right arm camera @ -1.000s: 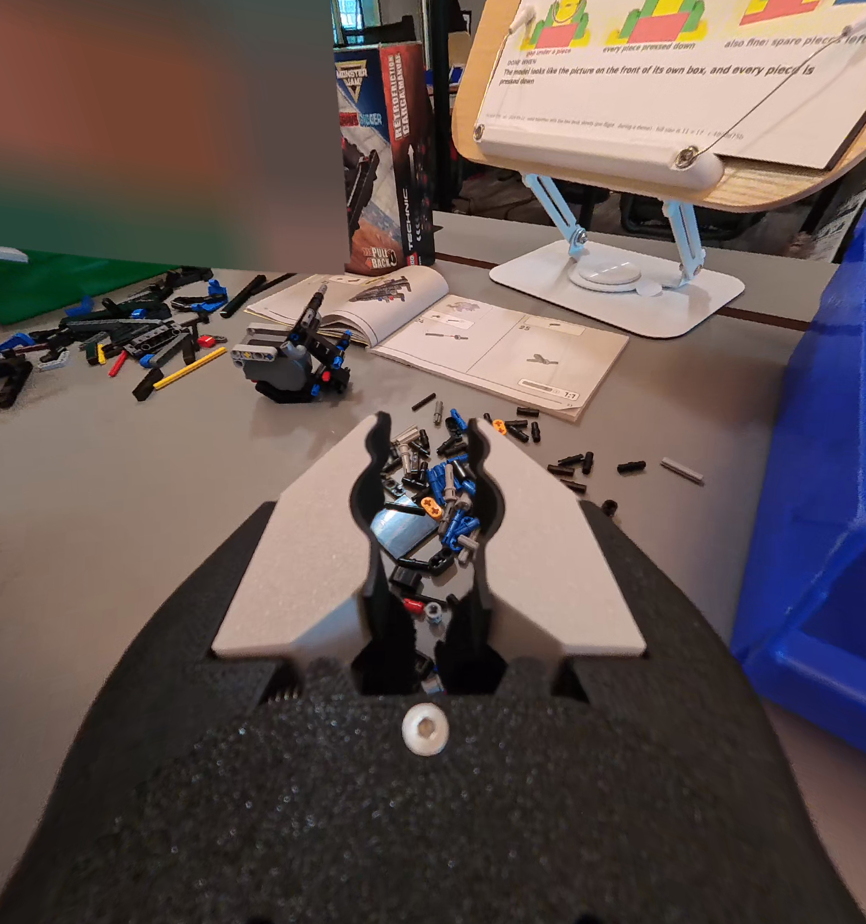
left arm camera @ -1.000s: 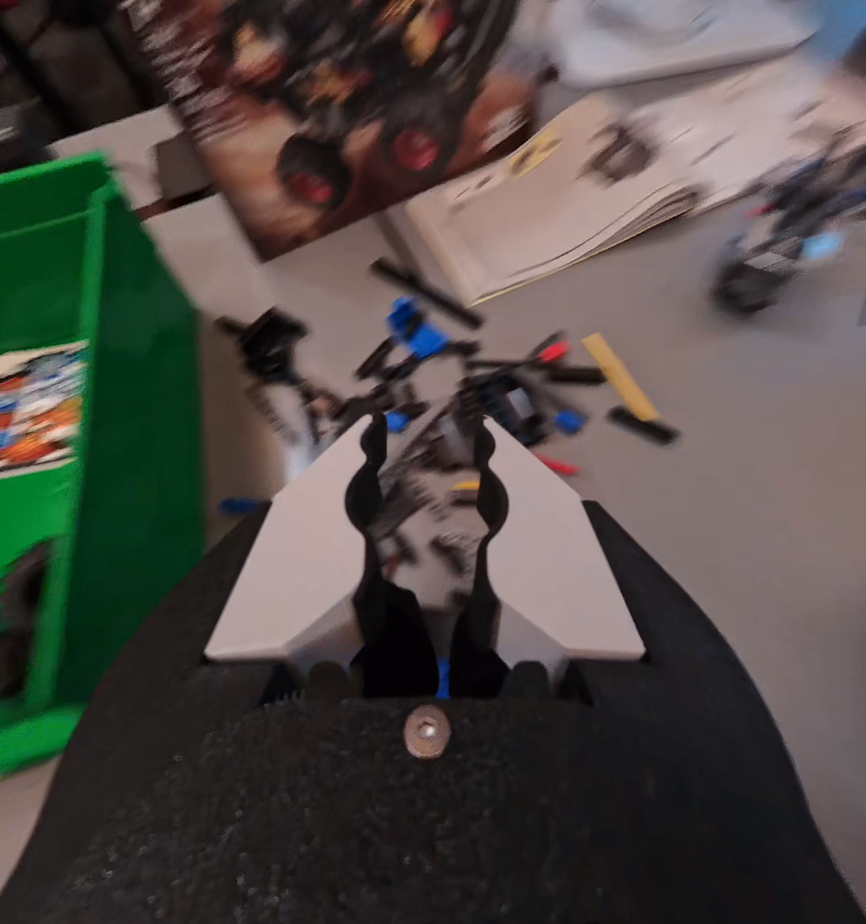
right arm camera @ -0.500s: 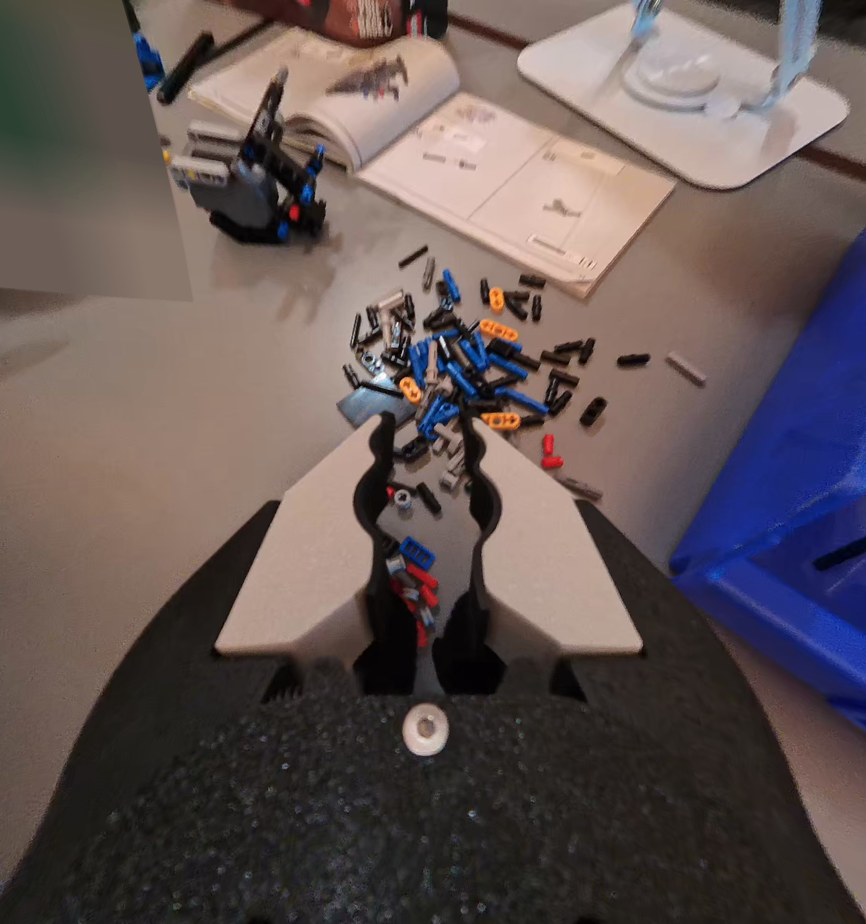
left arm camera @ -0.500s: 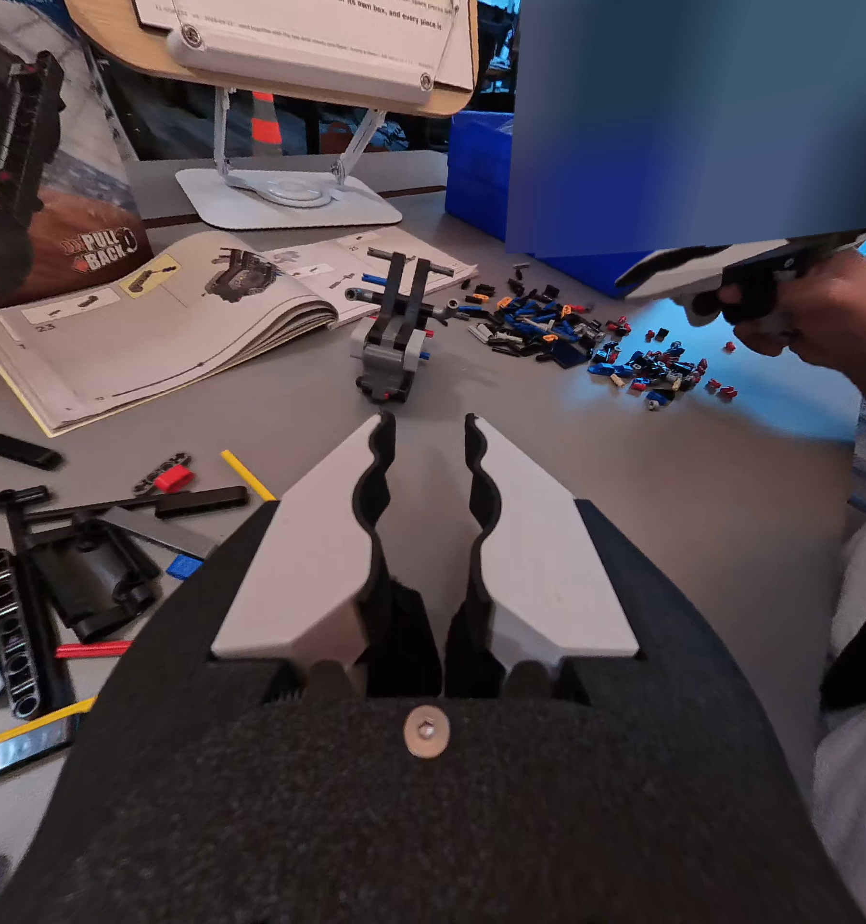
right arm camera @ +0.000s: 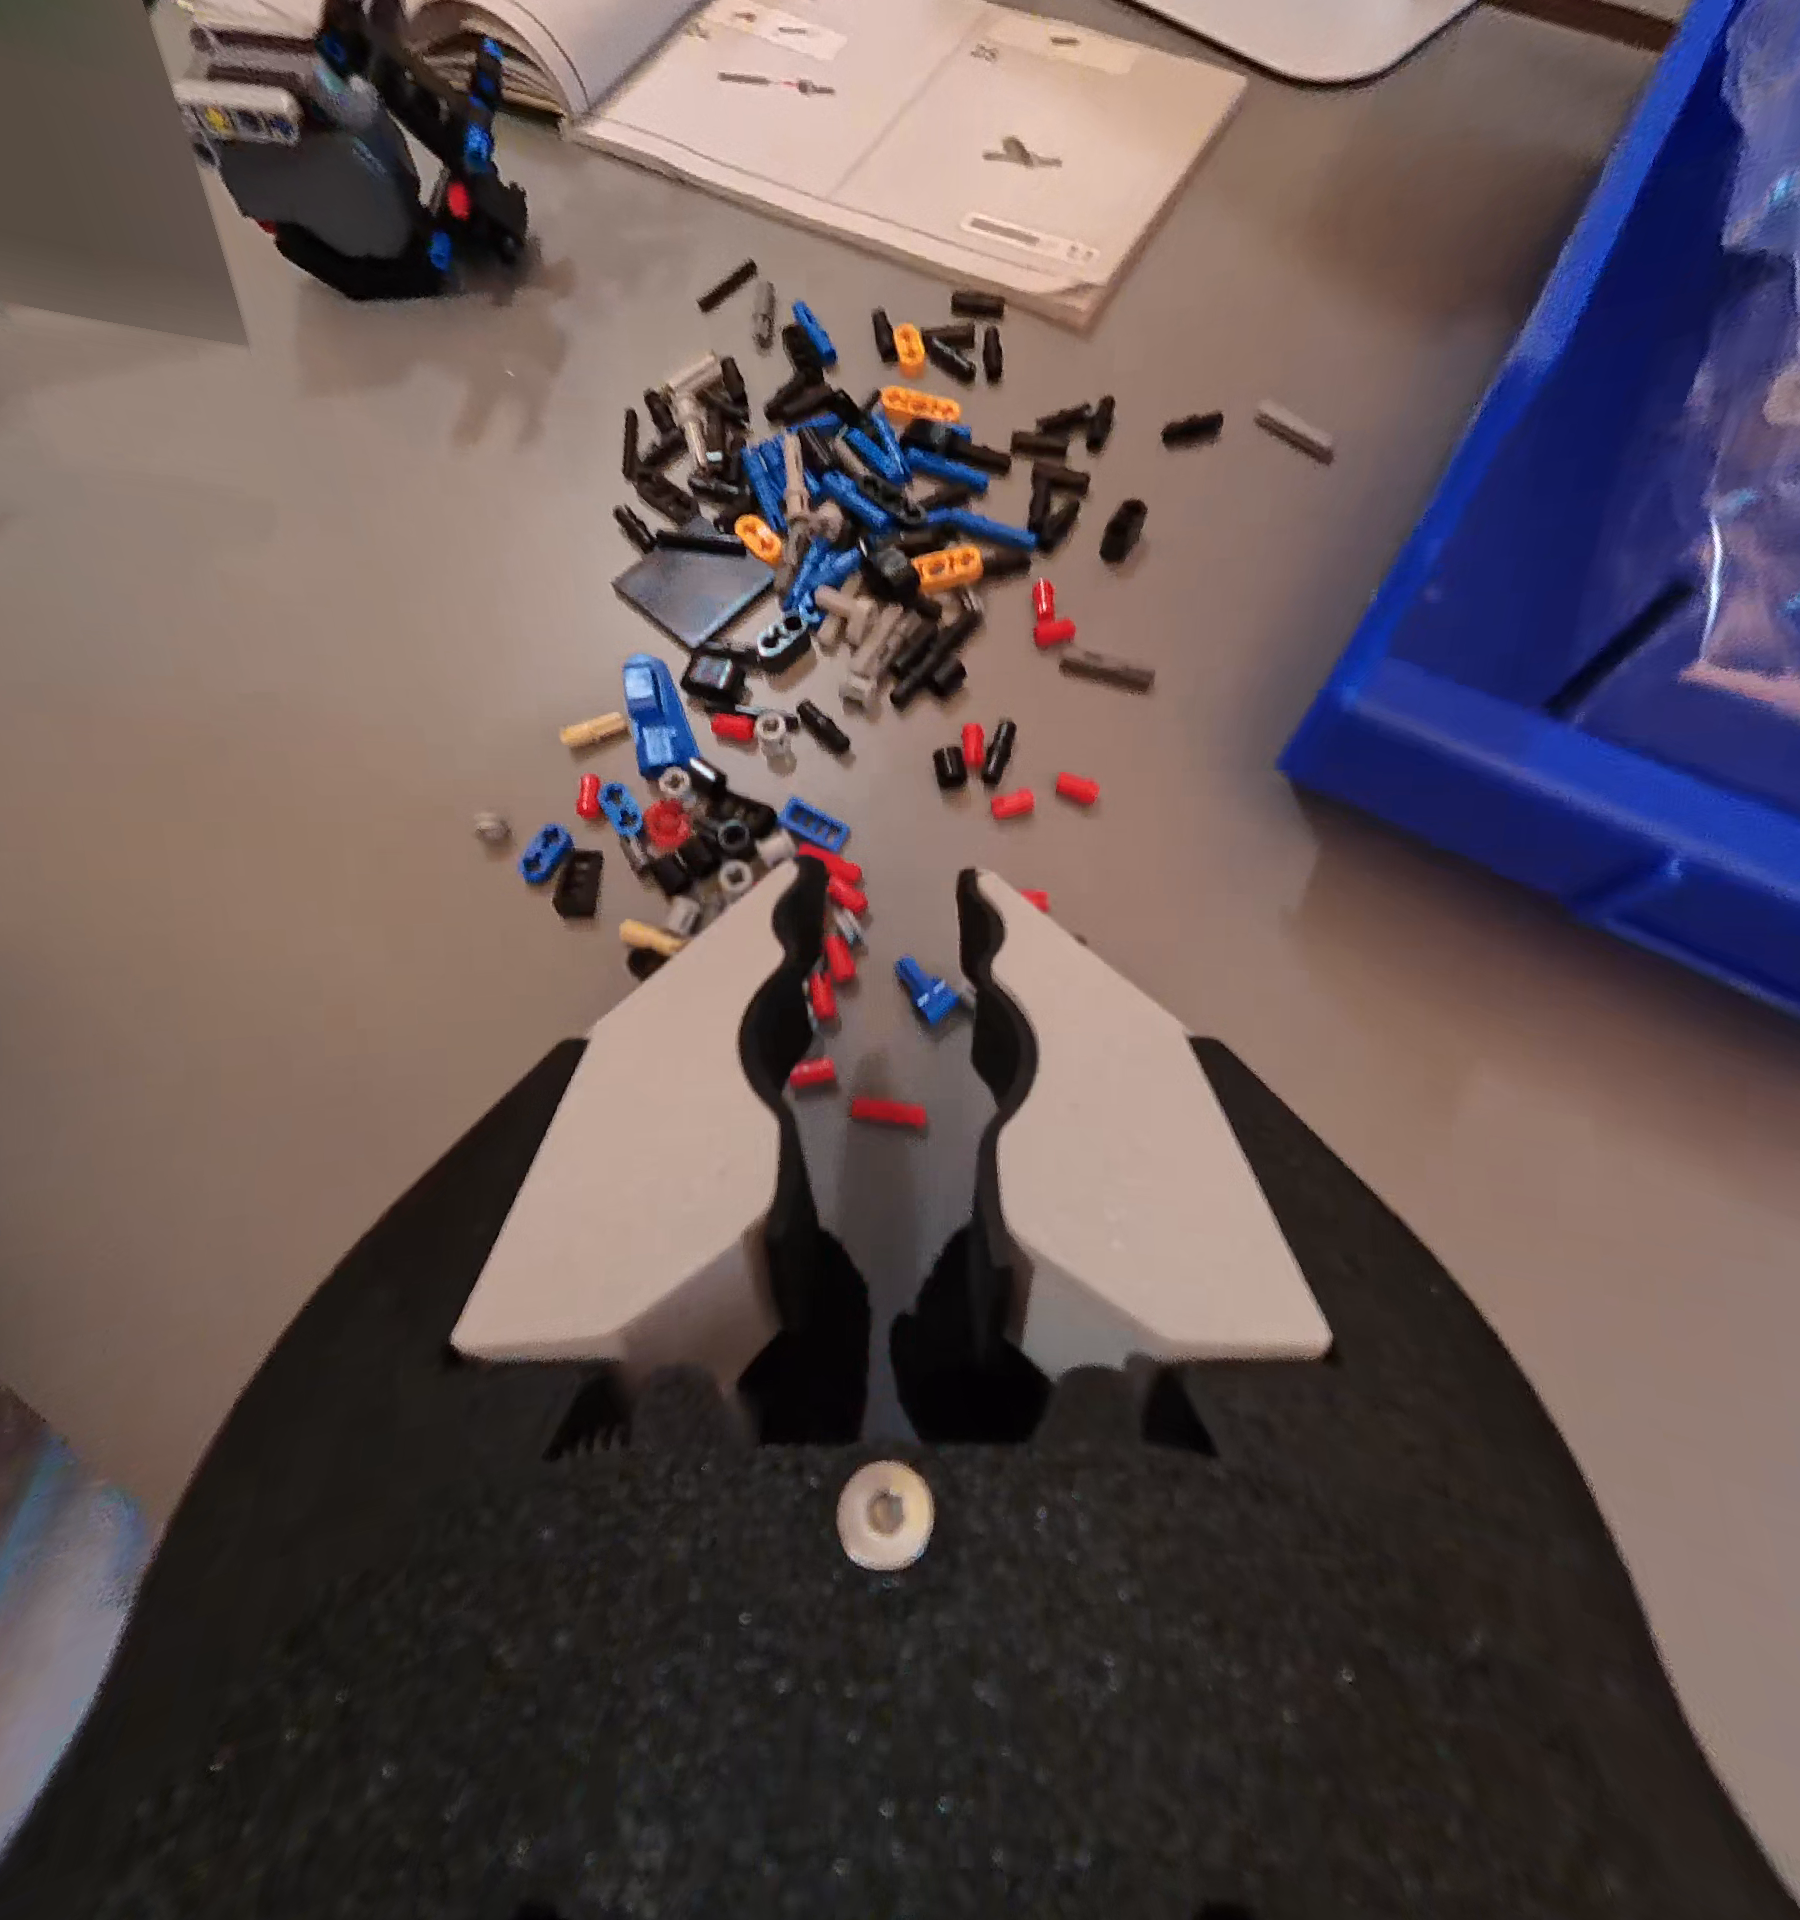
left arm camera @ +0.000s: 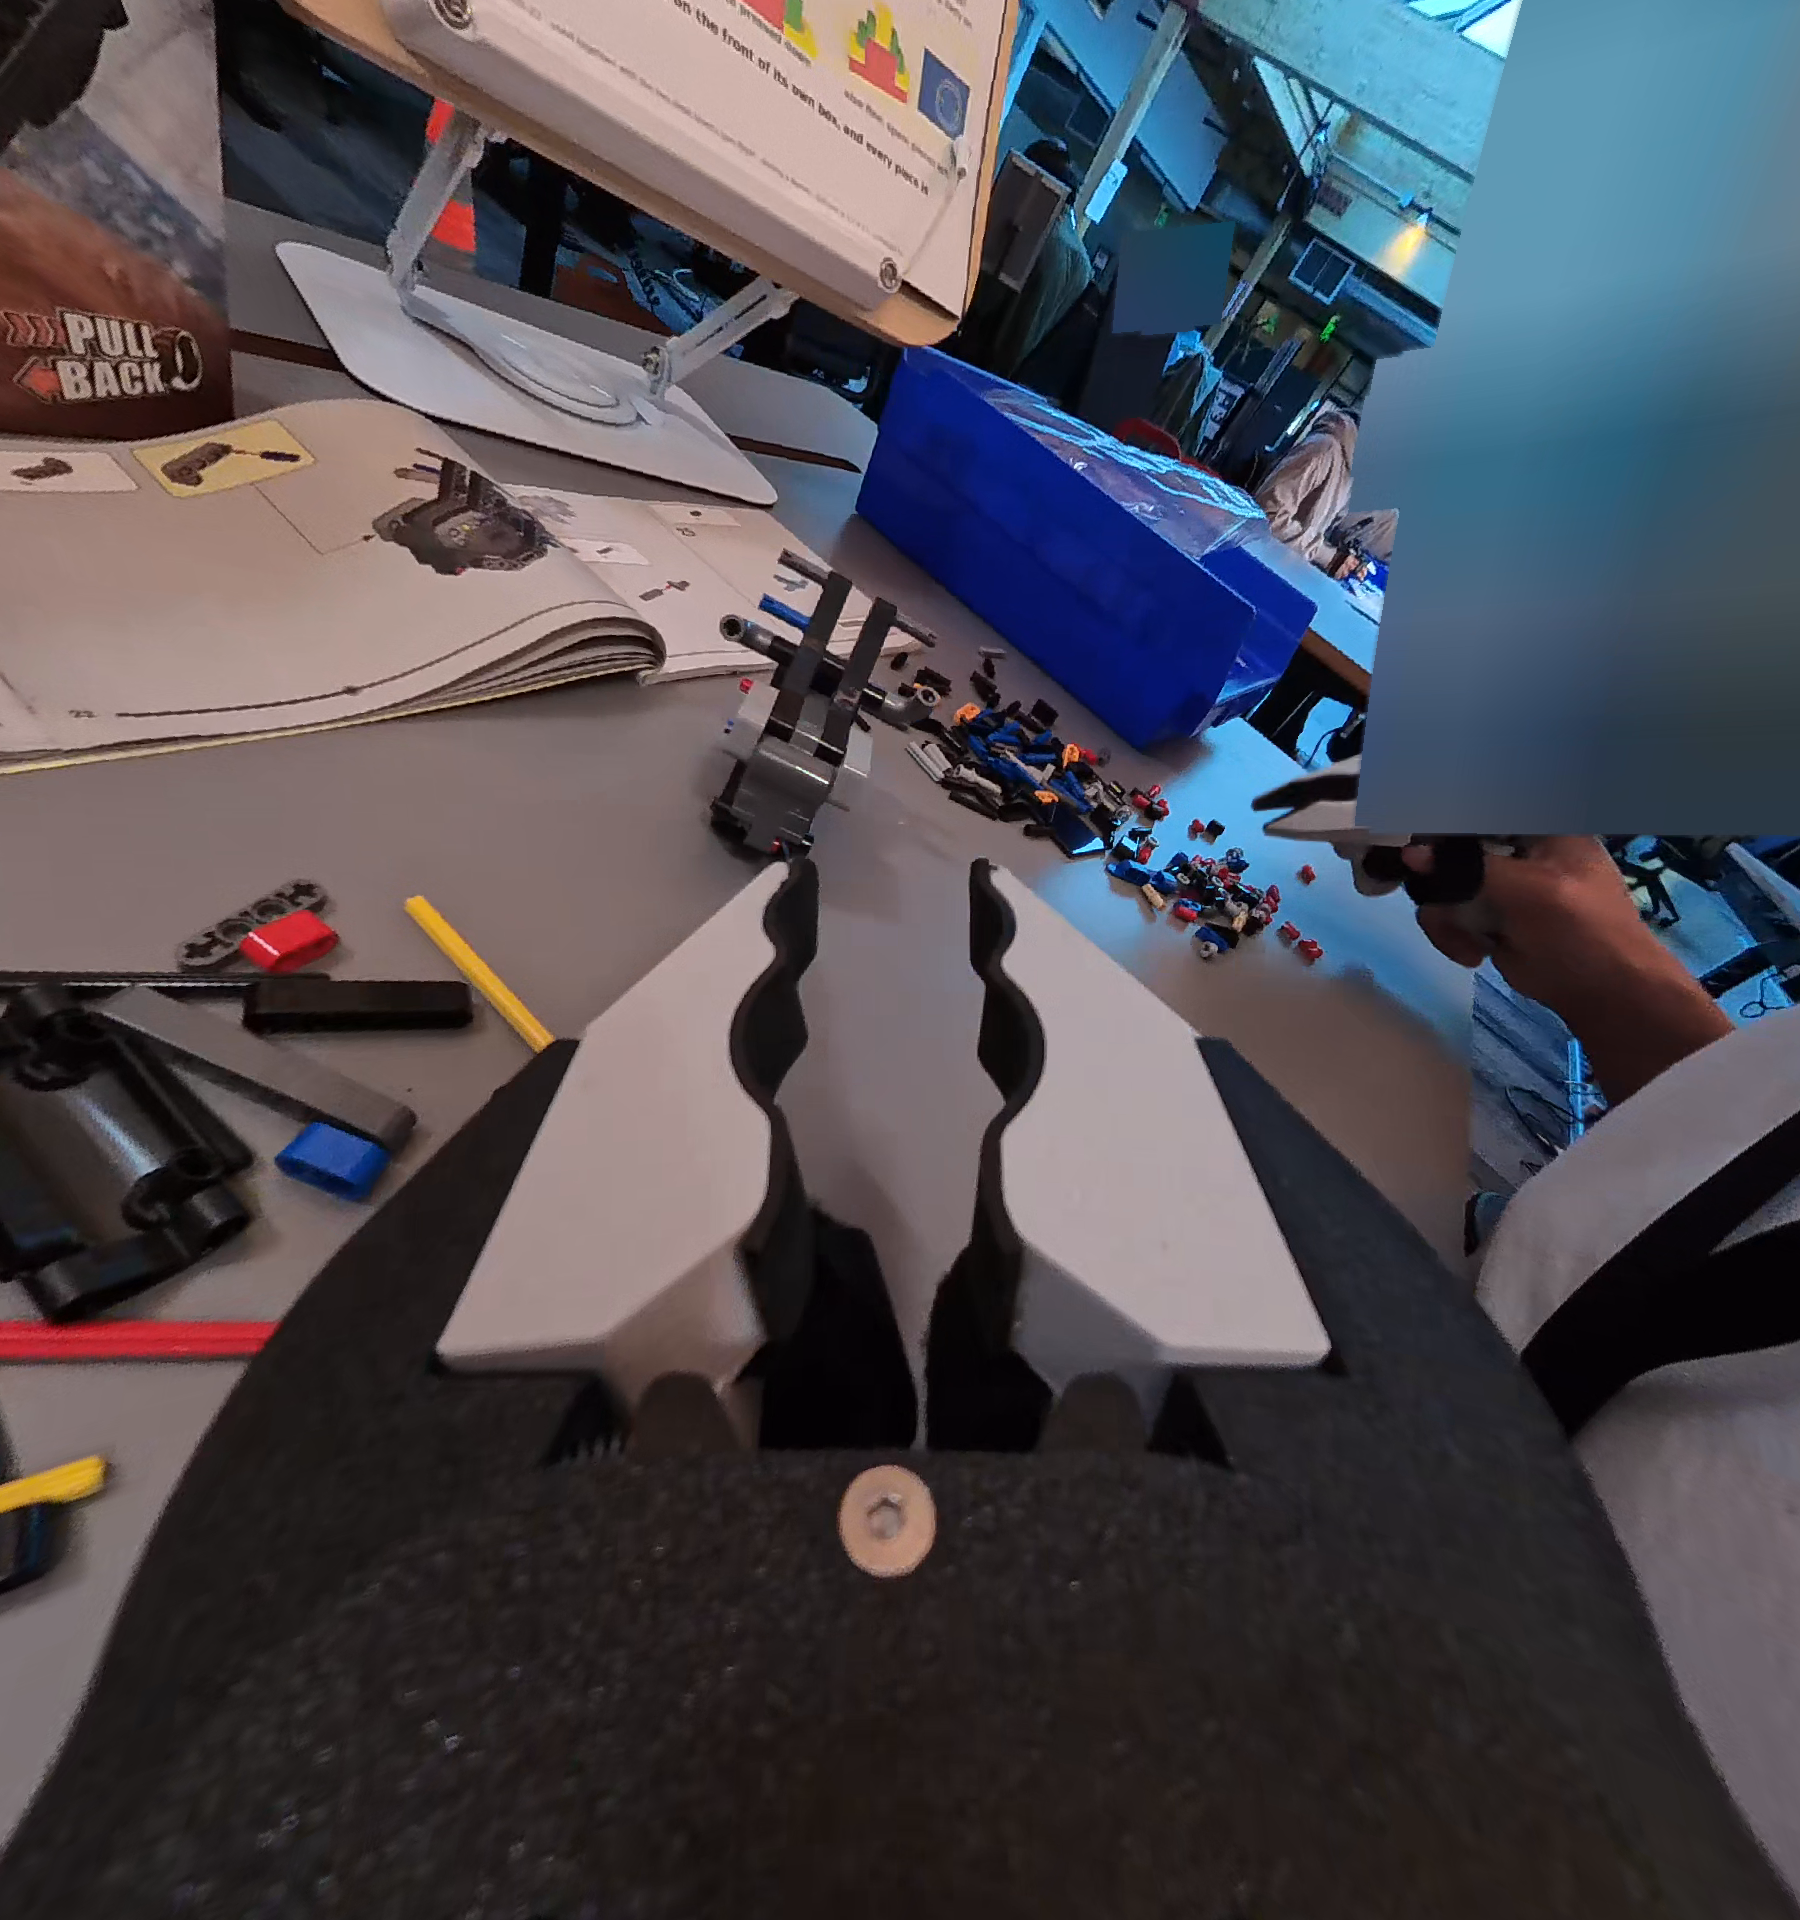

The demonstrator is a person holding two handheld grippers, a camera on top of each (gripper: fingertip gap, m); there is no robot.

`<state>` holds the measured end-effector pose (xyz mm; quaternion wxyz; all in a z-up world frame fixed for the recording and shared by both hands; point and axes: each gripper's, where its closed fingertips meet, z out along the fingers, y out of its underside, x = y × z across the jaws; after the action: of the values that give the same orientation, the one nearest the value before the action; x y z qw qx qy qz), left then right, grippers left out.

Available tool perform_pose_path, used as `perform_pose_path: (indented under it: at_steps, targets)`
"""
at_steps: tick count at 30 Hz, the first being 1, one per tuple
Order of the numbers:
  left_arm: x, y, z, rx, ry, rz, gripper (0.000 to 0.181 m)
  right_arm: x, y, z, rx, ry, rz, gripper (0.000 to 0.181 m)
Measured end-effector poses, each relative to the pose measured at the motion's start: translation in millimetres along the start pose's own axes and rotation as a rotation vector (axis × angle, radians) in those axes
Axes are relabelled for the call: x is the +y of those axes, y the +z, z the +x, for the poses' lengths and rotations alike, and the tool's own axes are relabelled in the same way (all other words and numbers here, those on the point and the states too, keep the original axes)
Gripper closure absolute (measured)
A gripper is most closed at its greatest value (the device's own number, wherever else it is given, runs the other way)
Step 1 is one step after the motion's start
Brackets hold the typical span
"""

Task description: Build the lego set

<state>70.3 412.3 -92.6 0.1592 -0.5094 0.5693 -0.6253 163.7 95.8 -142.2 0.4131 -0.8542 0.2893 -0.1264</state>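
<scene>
The half-built grey and black lego model (left arm camera: 802, 727) stands on the grey table just ahead of my left gripper (left arm camera: 888, 883), which is open and empty. The model also shows at the top left of the right wrist view (right arm camera: 376, 177). My right gripper (right arm camera: 880, 888) is open and empty, hovering over a scatter of small red, blue and black pins (right arm camera: 834, 540); red pins (right arm camera: 885, 1112) and a blue pin (right arm camera: 927, 992) lie on the table between its fingers. The same pin pile (left arm camera: 1062, 769) lies right of the model in the left wrist view.
An open instruction booklet (left arm camera: 252, 582) lies behind the model. Larger black, red, yellow and blue parts (left arm camera: 148, 1122) lie at the left. A blue bin (right arm camera: 1623, 582) stands at the right. A white stand (left arm camera: 563, 364) holds a sheet at the back. A person's hand (left arm camera: 1561, 935) holds the other gripper. The gap from one gripper's tips to the other's is roughly 35 cm.
My left gripper swung from the parts by the green bin round to face the model. My right gripper tipped down and pulled back over the nearer red and blue pins.
</scene>
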Motion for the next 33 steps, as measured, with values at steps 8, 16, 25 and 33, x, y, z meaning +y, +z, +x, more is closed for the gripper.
perform_pose_path:
  at_steps: [8, 16, 25, 33]
  targets:
    - [7, 4, 9, -0.027, 0.115, -0.038, 0.154, 12, -1, -29, -0.047, -0.092, -0.042, 0.156]
    - [16, 9, 16, -0.044, 0.220, -0.081, 0.154, 1, 5, -67, -0.163, -0.107, 0.031, 0.156]
    - [16, 9, 18, -0.052, 0.250, -0.074, 0.154, -33, 32, -70, -0.188, -0.140, 0.068, 0.154]
    - [16, 9, 17, -0.043, 0.220, -0.076, 0.154, -67, 59, -61, -0.166, -0.233, 0.081, 0.155]
